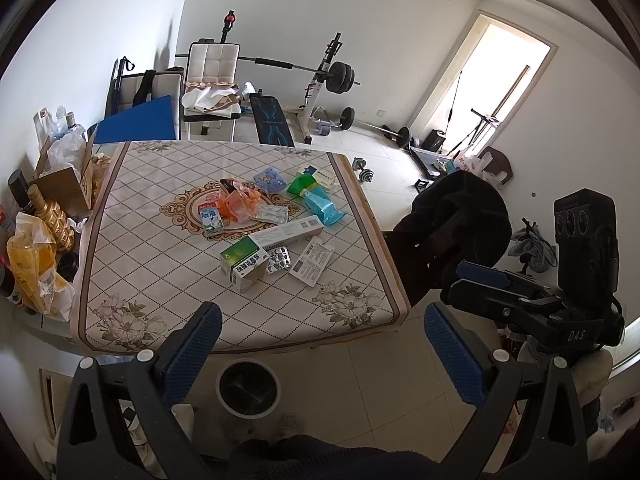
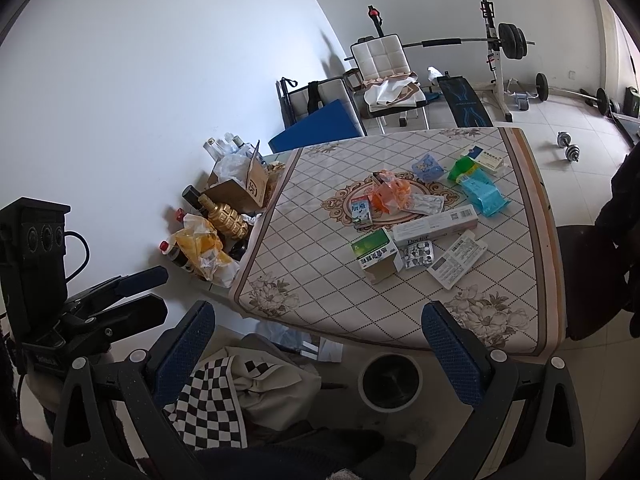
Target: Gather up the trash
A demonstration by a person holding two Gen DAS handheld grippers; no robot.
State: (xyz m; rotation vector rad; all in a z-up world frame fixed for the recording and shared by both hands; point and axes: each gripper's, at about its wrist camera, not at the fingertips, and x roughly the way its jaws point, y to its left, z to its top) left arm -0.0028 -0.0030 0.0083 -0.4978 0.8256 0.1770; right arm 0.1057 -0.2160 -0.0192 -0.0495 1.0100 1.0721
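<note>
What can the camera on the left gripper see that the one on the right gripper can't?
Only the left wrist view shows the bright doorway and the right gripper. Only the right wrist view shows the checkered cloth on the floor and the left gripper. Both show the table with its pile of trash, such as the green box, and the round bin on the floor beside it.

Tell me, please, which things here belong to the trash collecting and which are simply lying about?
Belonging to the job:
green box
toothpaste box
blister pack
milk carton
orange bag
blue pouch
bin
left gripper and right gripper, both open

Just lying about:
barbell rack
dumbbell
gold bottle
checkered cloth
</note>
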